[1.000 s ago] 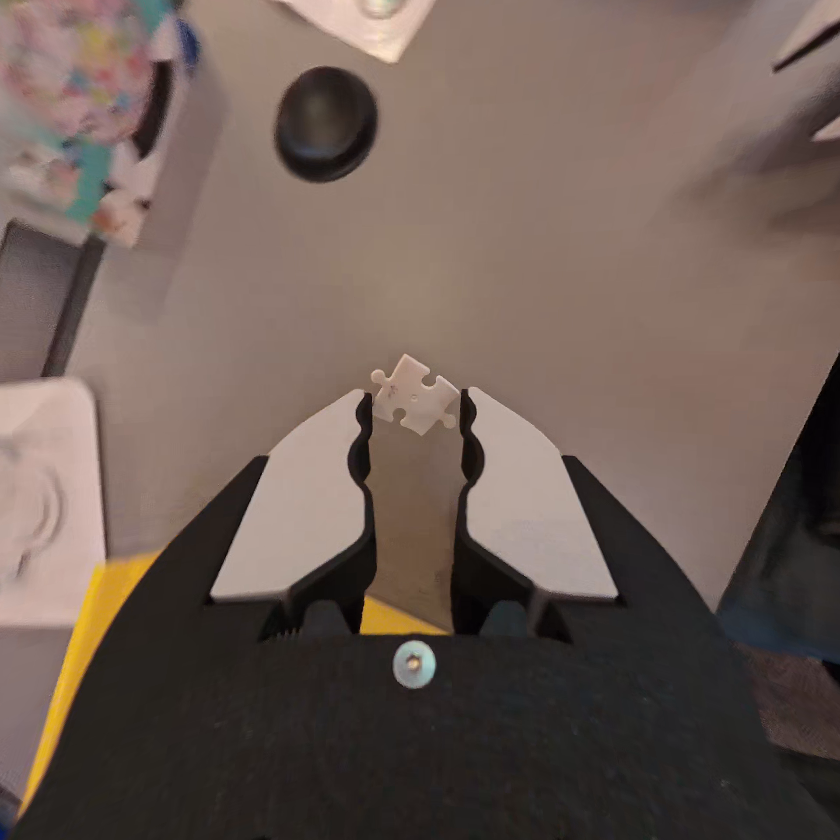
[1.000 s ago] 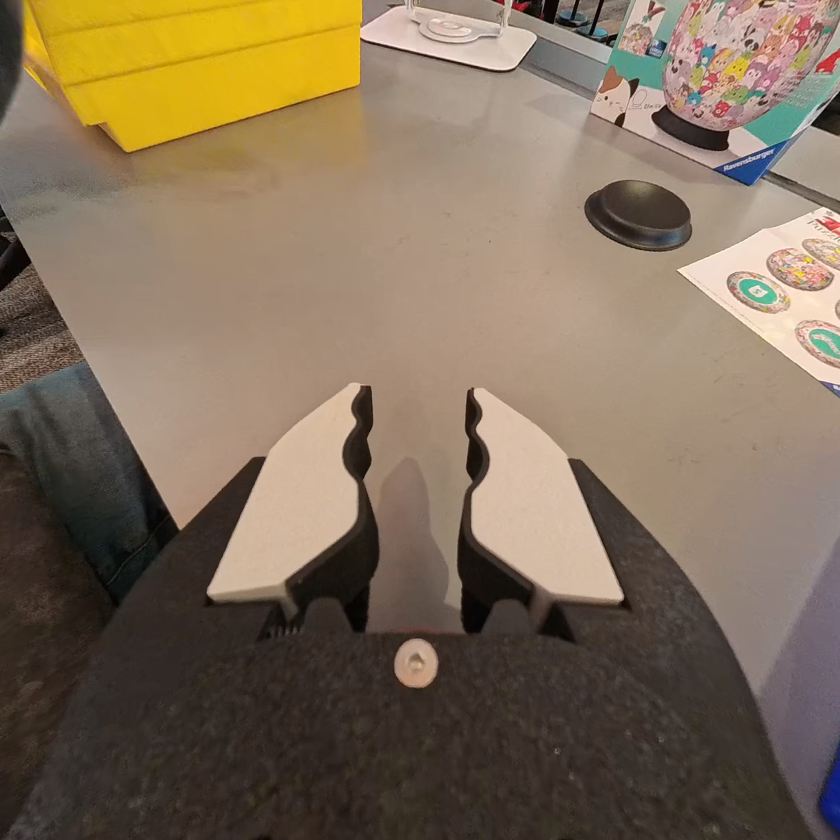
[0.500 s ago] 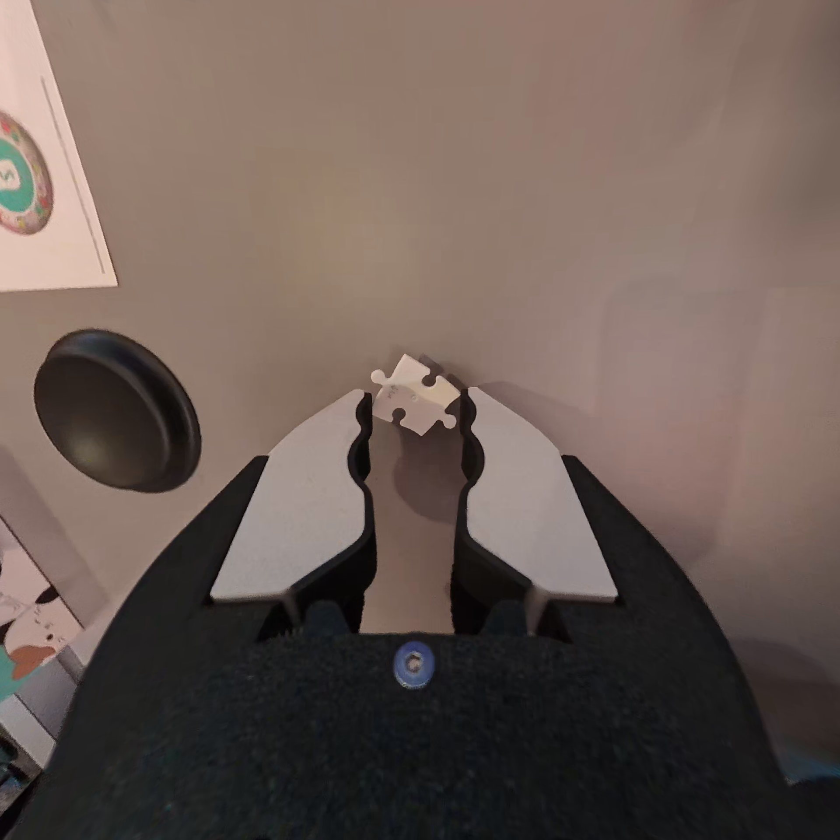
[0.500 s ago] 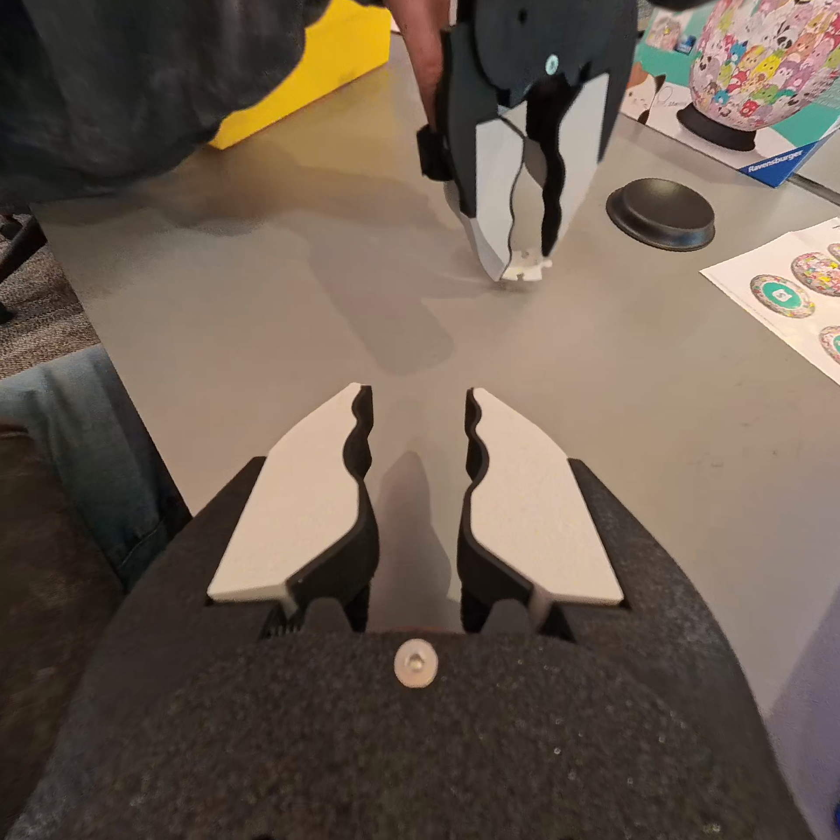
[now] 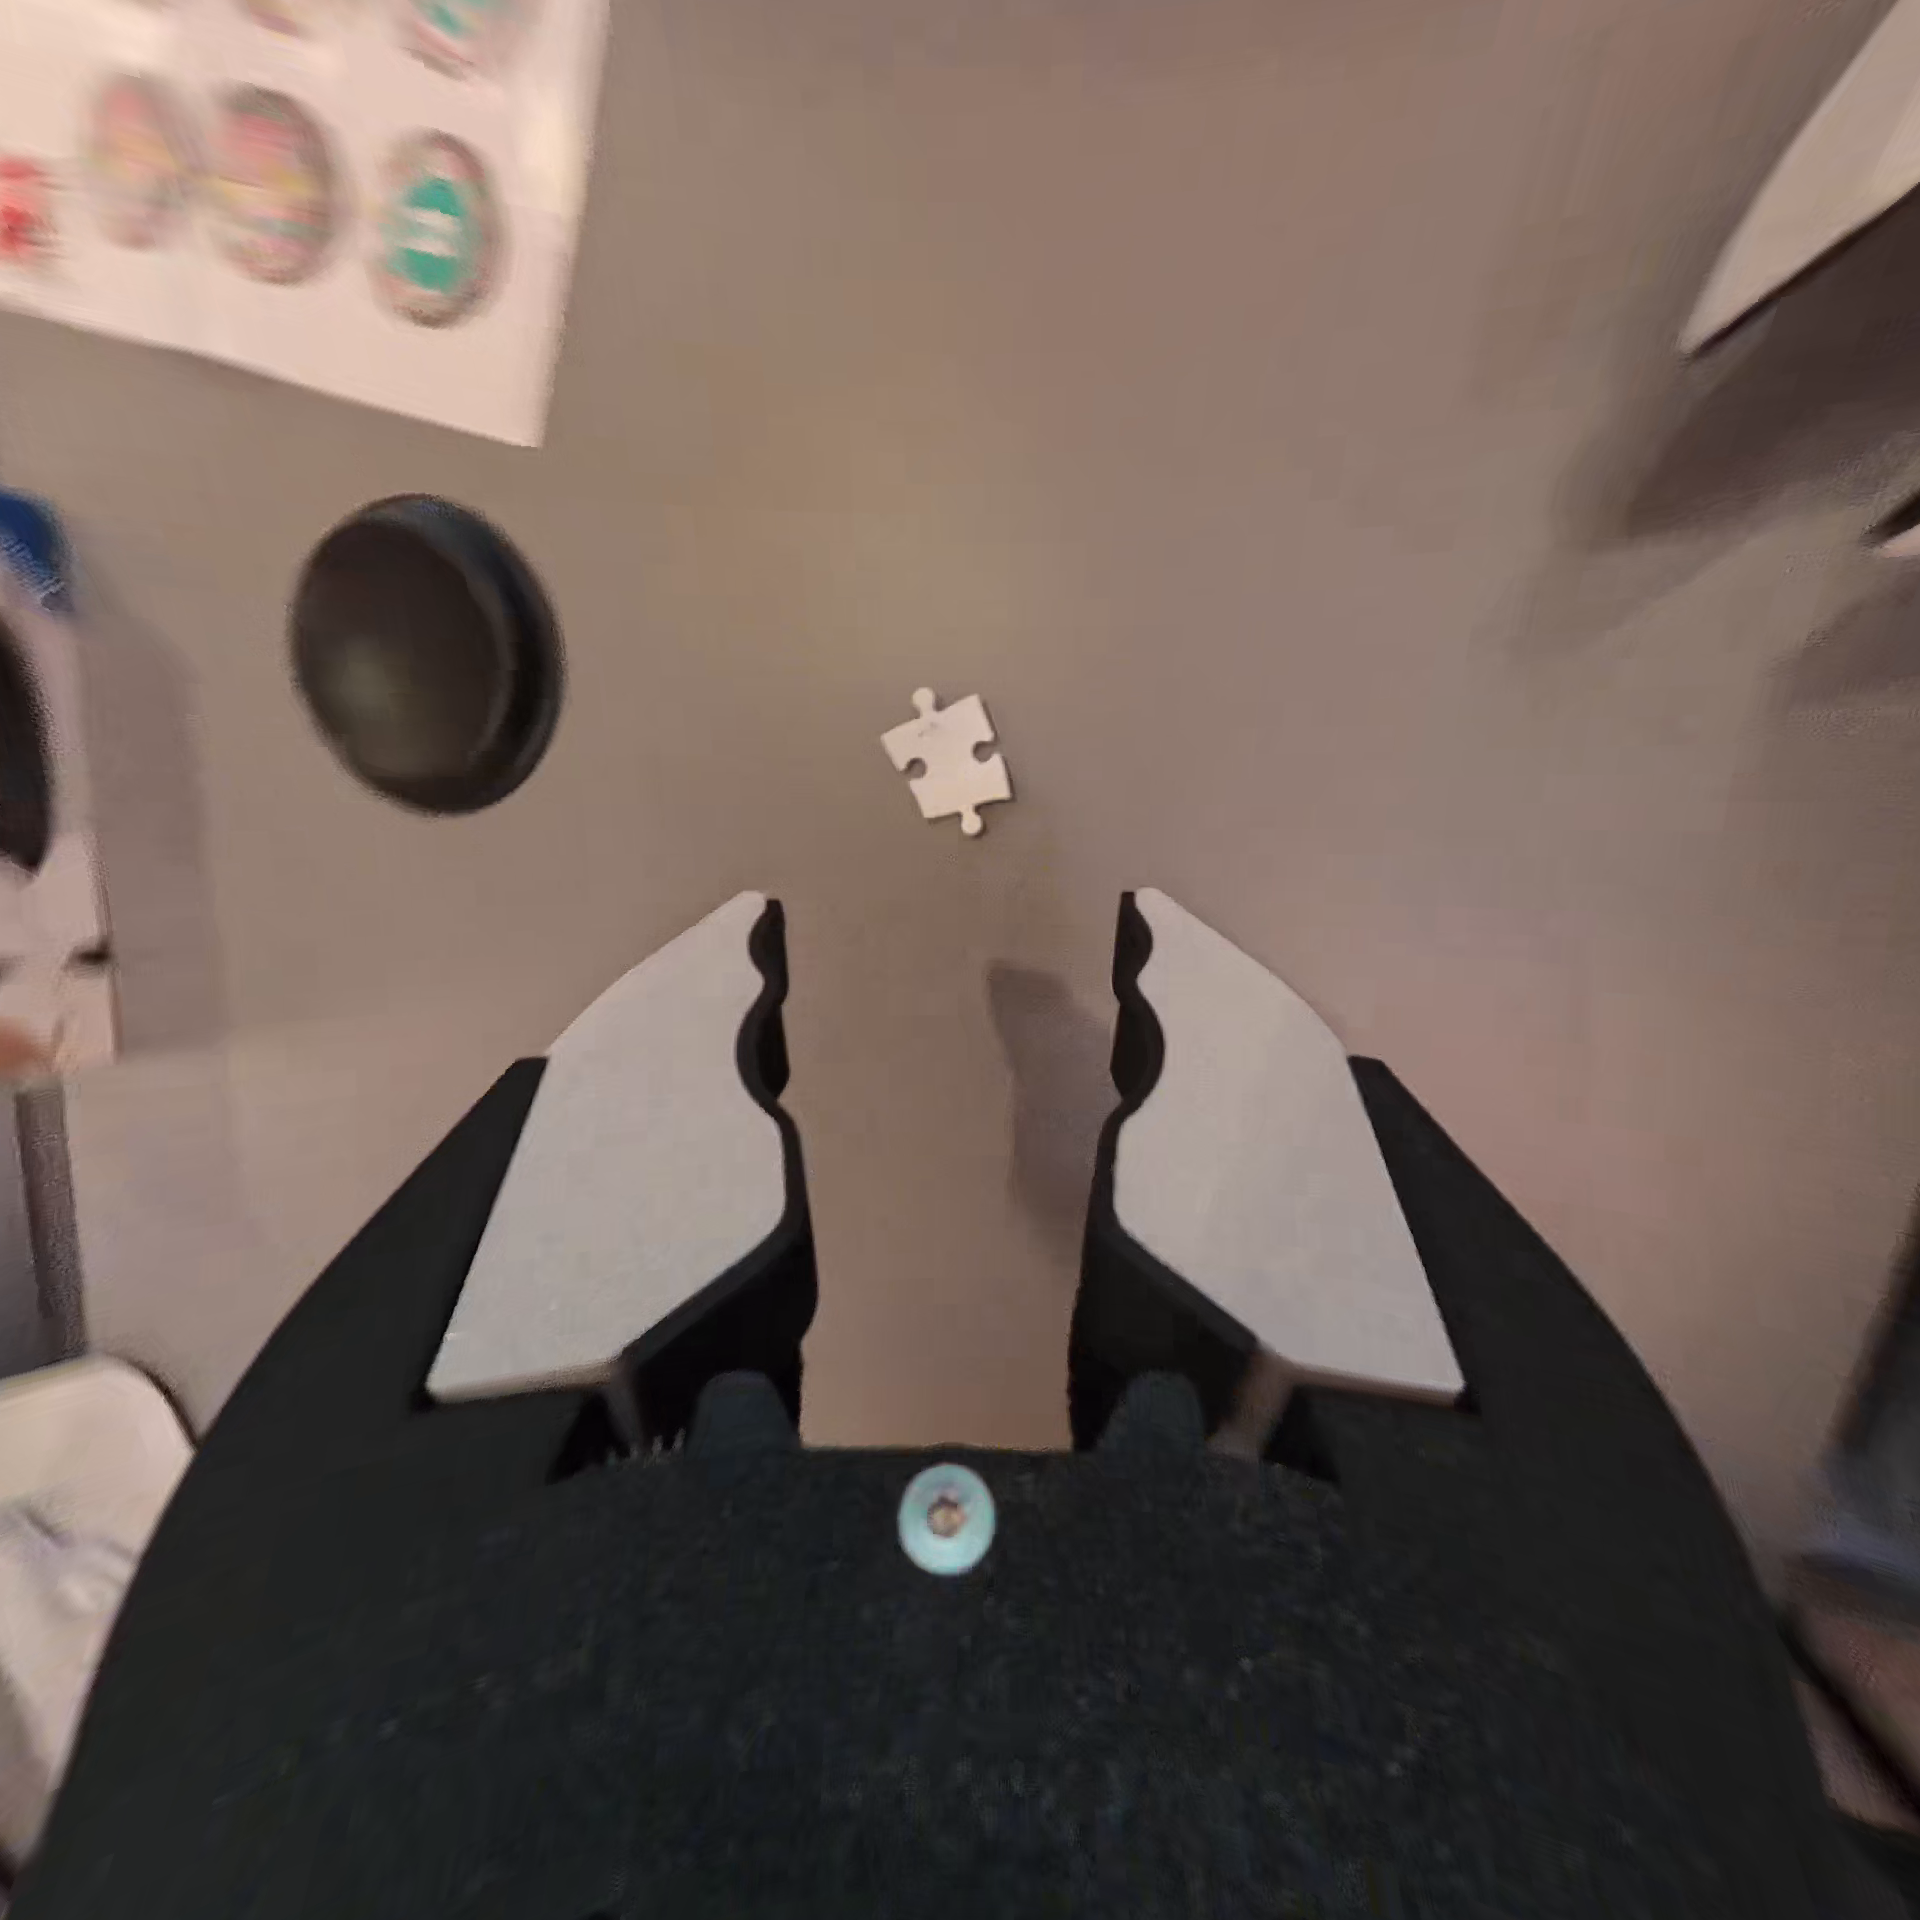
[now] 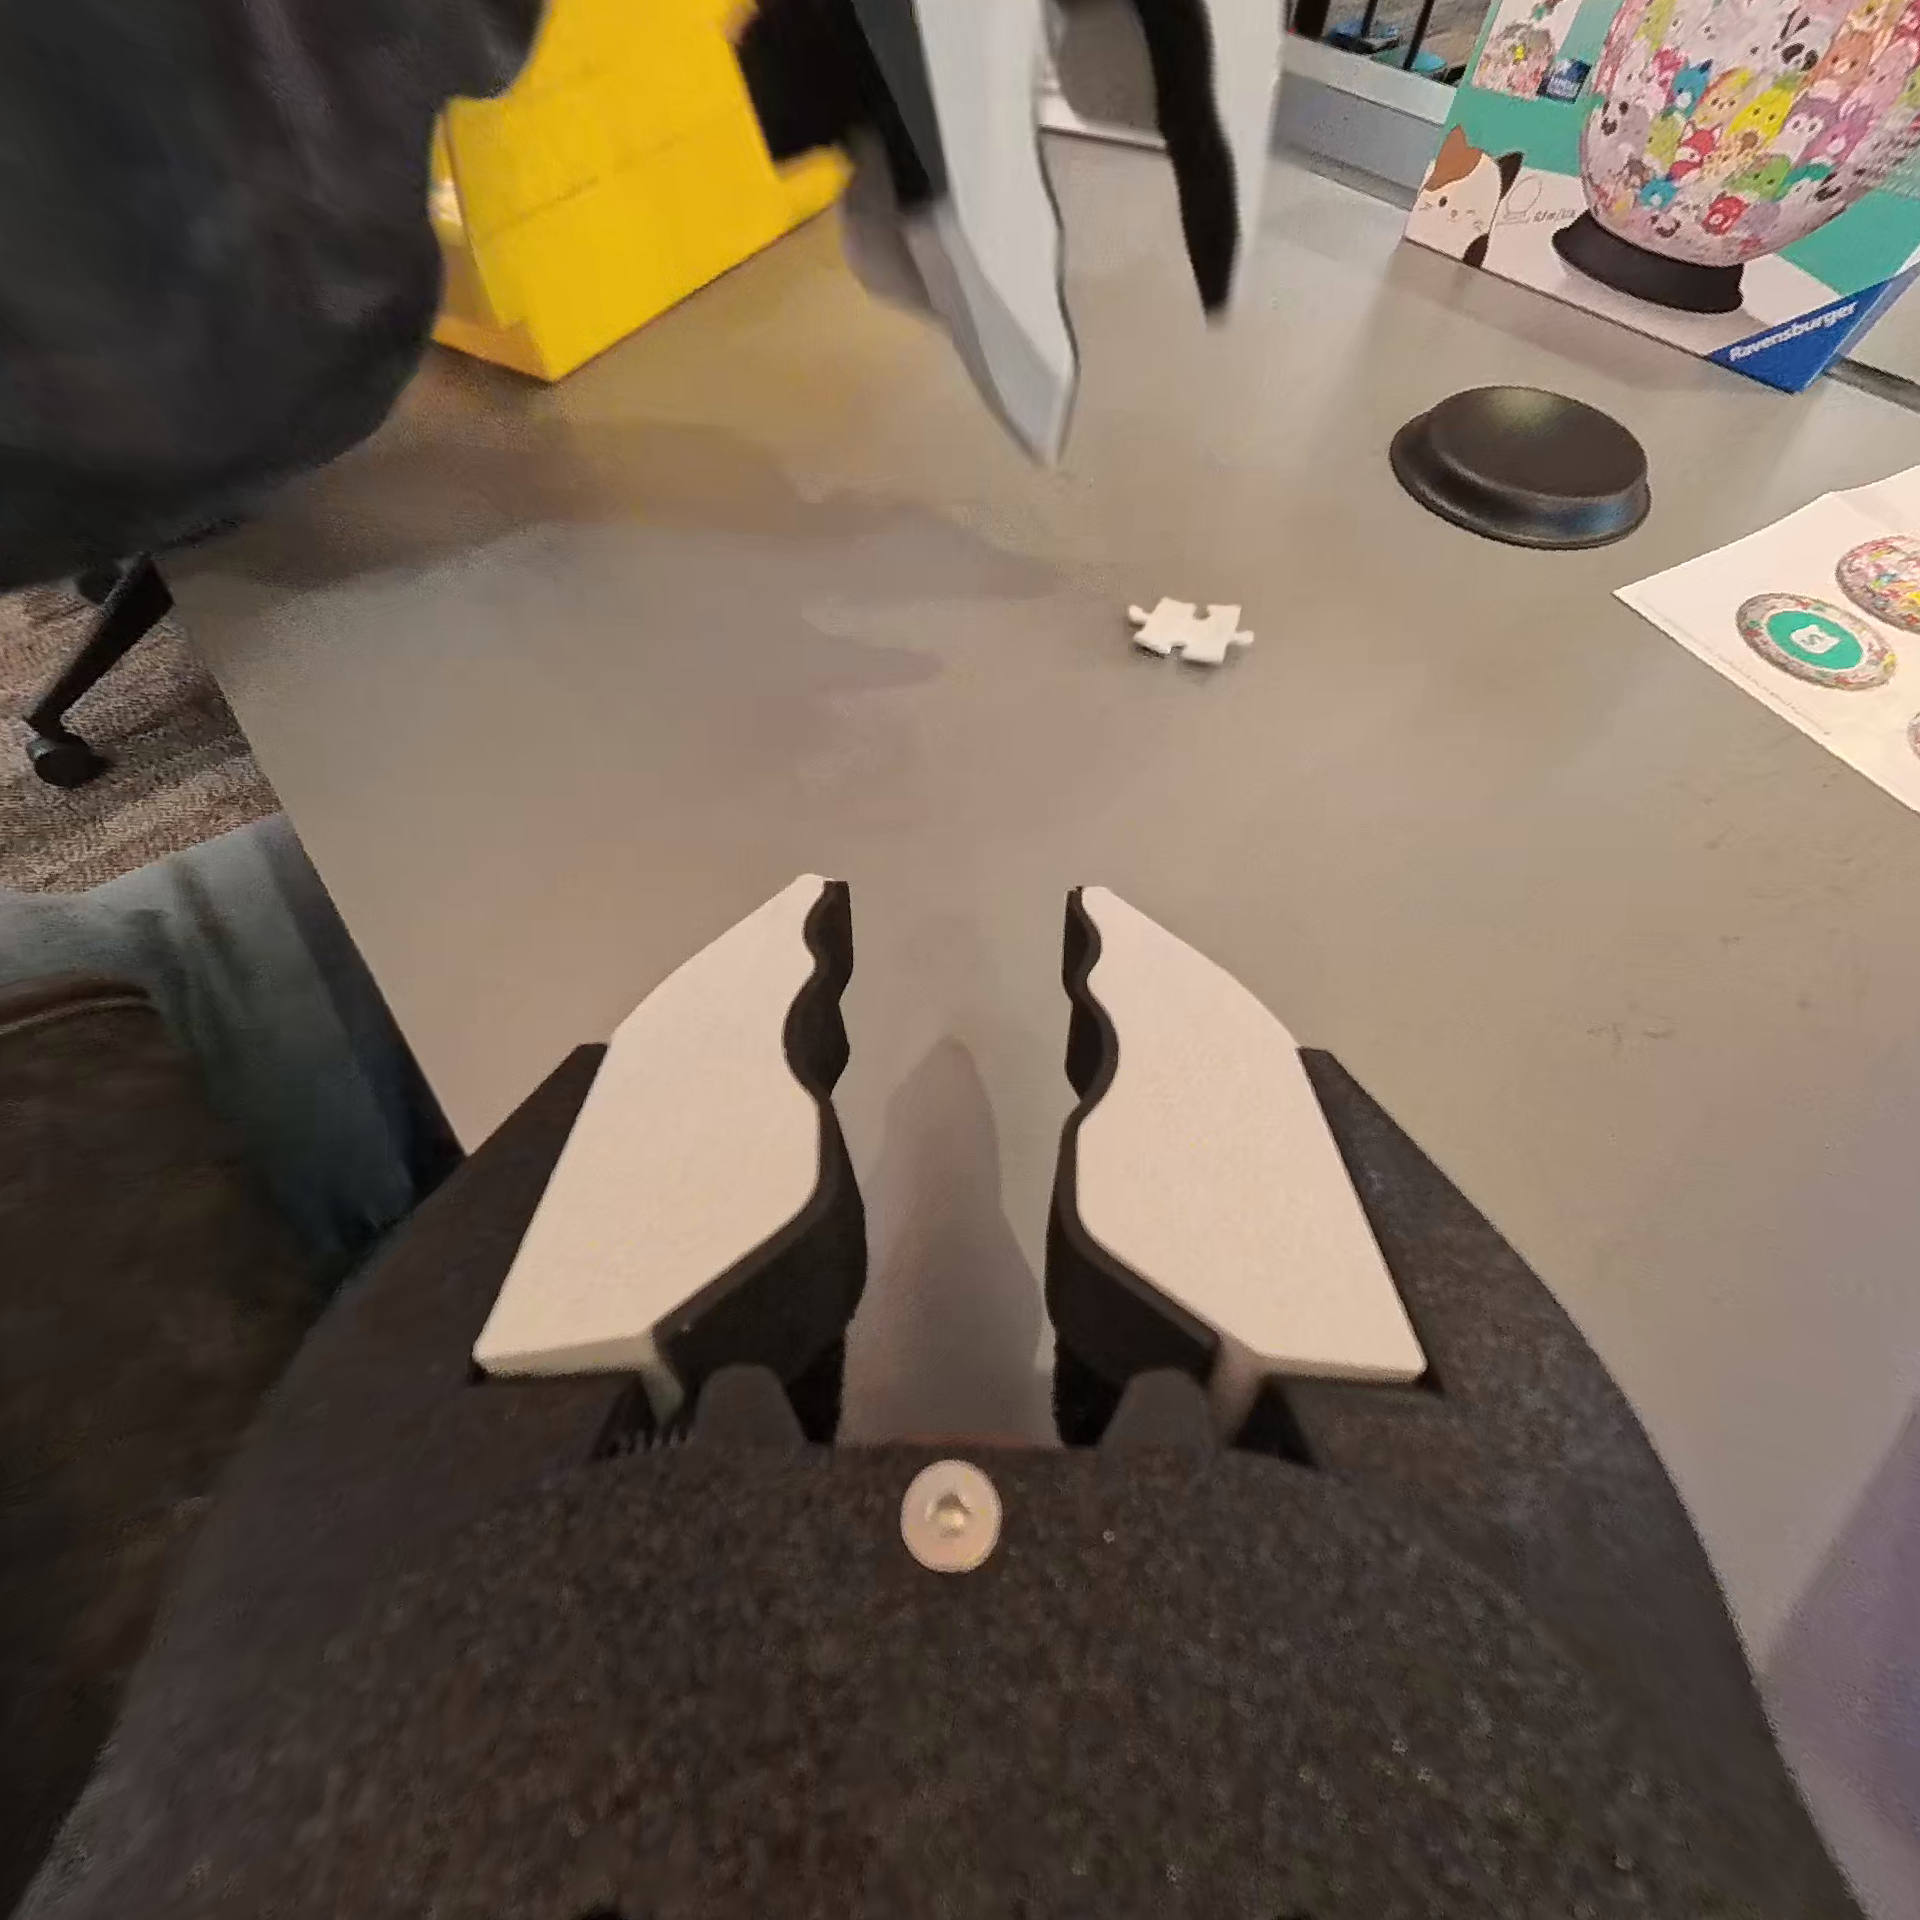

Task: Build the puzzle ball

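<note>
A white puzzle piece (image 5: 948, 761) lies flat, blank side up, on the grey table (image 5: 1195, 520). My left gripper (image 5: 948, 906) is open and empty, raised above the table just short of the piece. In the right wrist view the piece (image 6: 1190, 628) lies mid-table, and the left gripper (image 6: 1132, 364) hangs above and behind it, blurred. My right gripper (image 6: 958, 896) is open and empty, low over the table's near part, well short of the piece.
A black round stand (image 6: 1519, 464) sits right of the piece, also in the left wrist view (image 5: 426, 652). An instruction sheet (image 6: 1808, 655) lies at the right edge. The puzzle box (image 6: 1704, 177) stands at the back right, yellow bins (image 6: 613, 197) at the back left. A person's leg (image 6: 208, 997) is at the table's left edge. To reach the white puzzle piece (image 5: 948, 761) in a straight line is about 8 centimeters for my left fingers, about 15 centimeters for my right.
My left gripper carried the piece over the table, opened and let it go onto the surface, then lifted away. My right gripper has not moved.
</note>
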{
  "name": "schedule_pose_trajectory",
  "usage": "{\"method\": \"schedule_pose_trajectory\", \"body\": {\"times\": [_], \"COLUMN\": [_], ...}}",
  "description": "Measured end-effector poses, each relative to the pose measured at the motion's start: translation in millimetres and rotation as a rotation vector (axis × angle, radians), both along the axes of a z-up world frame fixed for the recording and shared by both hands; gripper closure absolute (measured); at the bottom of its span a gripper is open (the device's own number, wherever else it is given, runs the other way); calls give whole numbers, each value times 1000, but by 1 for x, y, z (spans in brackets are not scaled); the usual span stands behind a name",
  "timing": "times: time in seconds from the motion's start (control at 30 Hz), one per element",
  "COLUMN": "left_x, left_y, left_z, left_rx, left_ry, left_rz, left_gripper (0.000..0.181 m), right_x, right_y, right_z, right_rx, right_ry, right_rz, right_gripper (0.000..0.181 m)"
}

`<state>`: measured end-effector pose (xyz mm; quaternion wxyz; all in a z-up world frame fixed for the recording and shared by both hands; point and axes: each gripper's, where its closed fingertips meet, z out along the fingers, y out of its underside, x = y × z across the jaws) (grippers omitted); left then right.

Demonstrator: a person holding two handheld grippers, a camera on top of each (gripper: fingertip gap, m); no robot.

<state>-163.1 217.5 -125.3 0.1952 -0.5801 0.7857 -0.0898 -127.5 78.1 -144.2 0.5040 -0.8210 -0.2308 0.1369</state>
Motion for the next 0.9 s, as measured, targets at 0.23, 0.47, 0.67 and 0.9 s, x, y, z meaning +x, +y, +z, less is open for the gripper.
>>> {"method": "schedule_pose_trajectory", "body": {"times": [0.23,0.47,0.67,0.9], "left_x": [-184,-395,-426,-451], "left_y": [12,13,15,27], "left_z": [108,66,11,-2], "left_rx": [-15,195,110,95], "left_ry": [-565,-577,-546,-517], "left_rz": [729,1335,1471,1493], "left_gripper": [119,119,143,175], "right_x": [-3,-14,-23,-23], "right_y": [-4,0,2,1], "right_z": [-2,-5,-6,-7], "right_rx": [3,-2,-7,-7], "right_ry": [-34,-47,-60,-71], "right_rz": [12,39,54,52], "right_gripper": [142,142,142,142]}}
